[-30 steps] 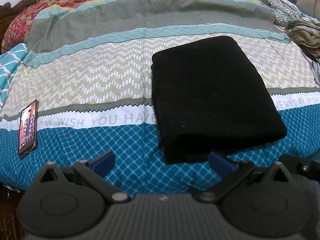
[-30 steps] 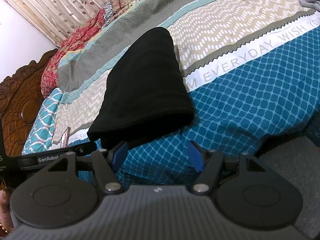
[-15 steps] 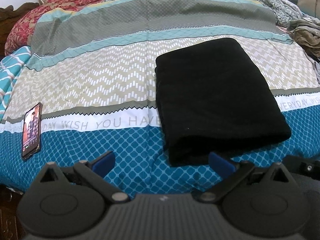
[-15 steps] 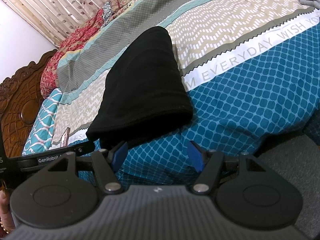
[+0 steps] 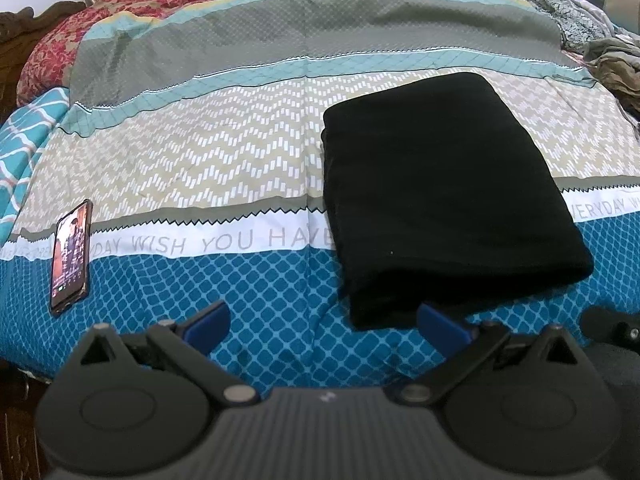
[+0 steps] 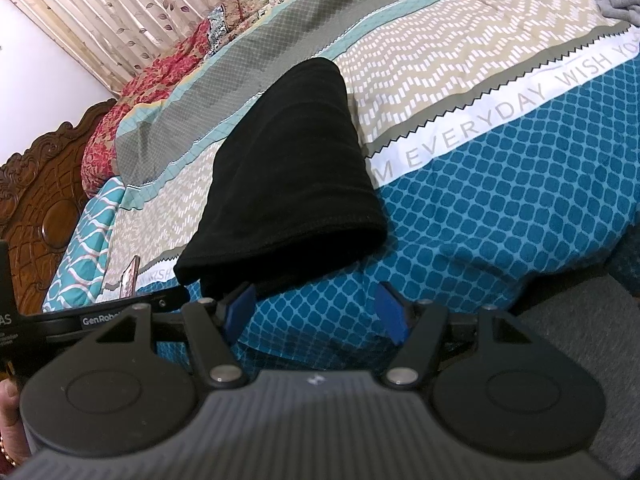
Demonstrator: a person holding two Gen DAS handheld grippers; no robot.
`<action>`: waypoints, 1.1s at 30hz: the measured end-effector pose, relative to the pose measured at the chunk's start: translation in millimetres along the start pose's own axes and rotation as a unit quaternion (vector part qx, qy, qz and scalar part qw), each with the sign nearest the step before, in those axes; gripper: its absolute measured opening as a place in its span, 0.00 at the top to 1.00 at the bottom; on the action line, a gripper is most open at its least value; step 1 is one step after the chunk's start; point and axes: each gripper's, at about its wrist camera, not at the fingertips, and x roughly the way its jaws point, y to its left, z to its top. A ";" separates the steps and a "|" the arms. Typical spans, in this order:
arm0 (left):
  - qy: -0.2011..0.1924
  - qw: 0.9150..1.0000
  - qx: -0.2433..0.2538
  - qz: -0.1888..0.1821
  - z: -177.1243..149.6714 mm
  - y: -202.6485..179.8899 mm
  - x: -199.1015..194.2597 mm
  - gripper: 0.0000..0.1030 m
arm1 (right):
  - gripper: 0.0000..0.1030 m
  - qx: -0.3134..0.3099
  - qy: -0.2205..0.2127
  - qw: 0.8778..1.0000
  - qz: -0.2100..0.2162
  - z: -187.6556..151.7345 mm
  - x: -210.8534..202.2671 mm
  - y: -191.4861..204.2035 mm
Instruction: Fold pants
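Observation:
Black pants point(image 5: 440, 192) lie folded into a thick rectangle on the patterned bedspread point(image 5: 224, 160). In the right wrist view the same pants point(image 6: 288, 176) lie just beyond the fingers, a little to the left. My left gripper point(image 5: 324, 324) hovers at the near edge of the bed, open, with only blue bedspread between its blue pads. Its right pad sits just short of the pants' near corner. My right gripper point(image 6: 318, 308) is open too and holds nothing; its left pad is close to the pants' near fold.
A phone point(image 5: 71, 252) with a lit screen lies on the bedspread at the left. Other crumpled clothes point(image 5: 616, 64) are piled at the far right. A carved wooden headboard point(image 6: 44, 200) and a curtain point(image 6: 140, 4) stand beyond the bed. Grey floor point(image 6: 576, 360) shows at the right.
The left wrist view has shifted slightly, so the pants and phone sit a little further right and lower. Both grippers stay open and in place.

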 end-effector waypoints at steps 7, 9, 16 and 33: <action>0.015 1.000 -0.011 -0.002 0.3 3.8 5.1 0.00 | 0.30 -0.003 -0.007 1.000 0.000 0.5 -0.3 3.8; 0.020 1.000 -0.014 -0.005 -0.1 5.2 6.8 0.00 | 0.30 -0.004 -0.008 1.000 0.000 0.5 -0.3 4.1; 0.023 1.000 -0.004 -0.012 -1.6 2.6 8.7 0.00 | 0.30 -0.003 -0.006 1.000 0.000 0.6 0.6 3.2; 0.018 1.000 0.000 -0.020 -3.0 1.3 7.4 0.00 | 0.30 -0.002 -0.007 1.000 0.000 0.1 0.0 3.1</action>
